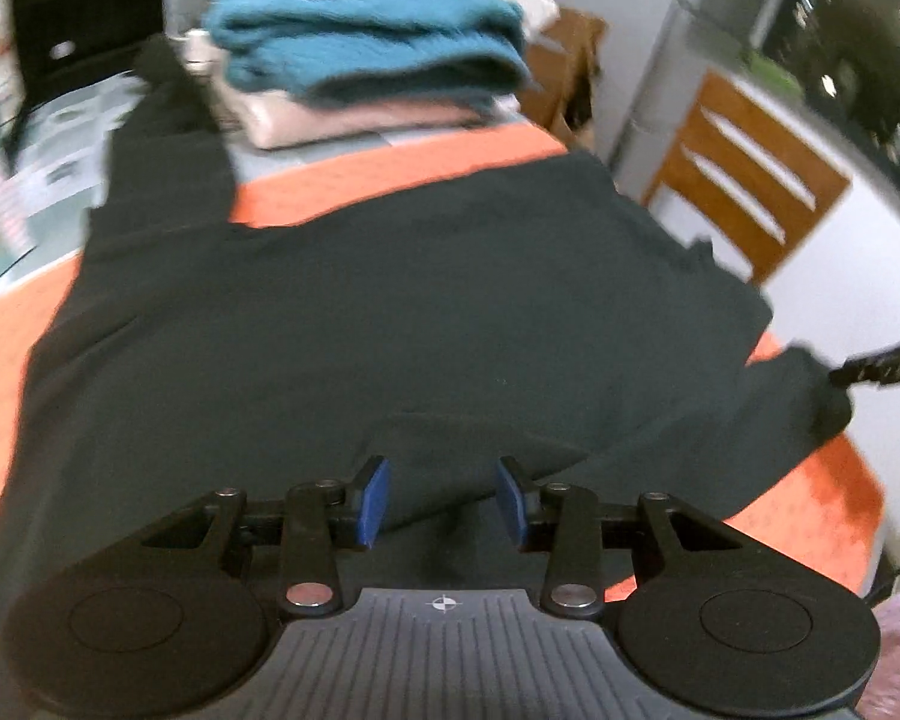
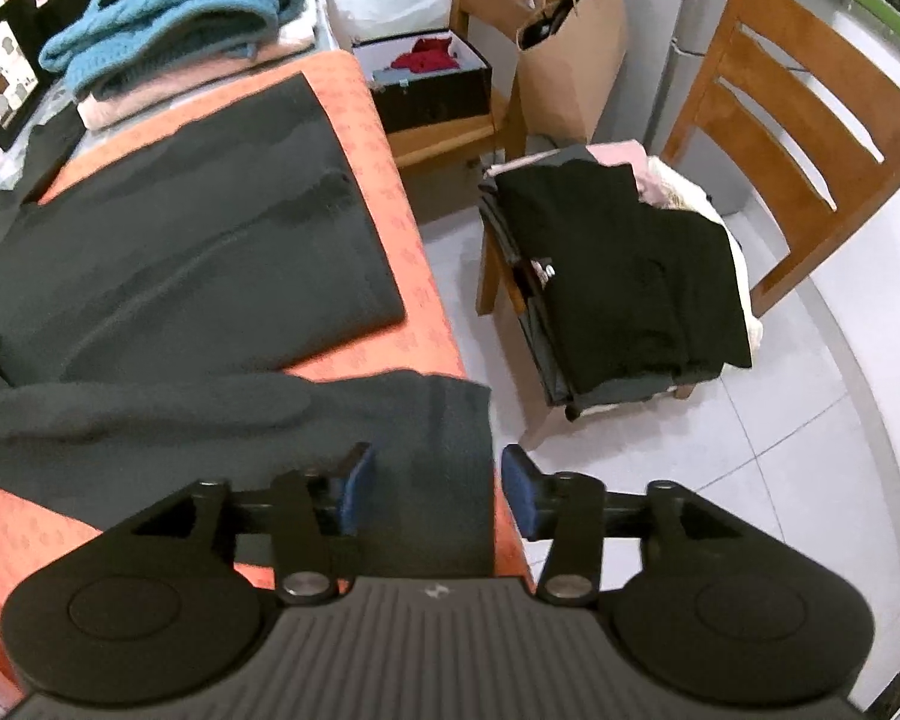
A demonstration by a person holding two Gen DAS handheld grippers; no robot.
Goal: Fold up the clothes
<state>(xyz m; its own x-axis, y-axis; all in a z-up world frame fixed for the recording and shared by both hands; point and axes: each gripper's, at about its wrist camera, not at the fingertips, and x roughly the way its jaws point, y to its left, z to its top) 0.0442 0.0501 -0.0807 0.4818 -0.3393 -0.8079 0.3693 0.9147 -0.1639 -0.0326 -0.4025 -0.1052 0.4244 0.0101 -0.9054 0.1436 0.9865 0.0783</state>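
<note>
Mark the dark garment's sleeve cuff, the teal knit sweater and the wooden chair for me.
sleeve cuff [image 2: 444, 438]: right wrist view, ribbed end between the claw fingers.
teal knit sweater [image 2: 168, 30]: right wrist view, middle of its folded body.
wooden chair [image 2: 810, 138]: right wrist view, slatted backrest.

A dark green long-sleeved garment [image 2: 180, 228] lies spread flat, one sleeve [image 2: 306, 420] stretched across its near edge.
</note>
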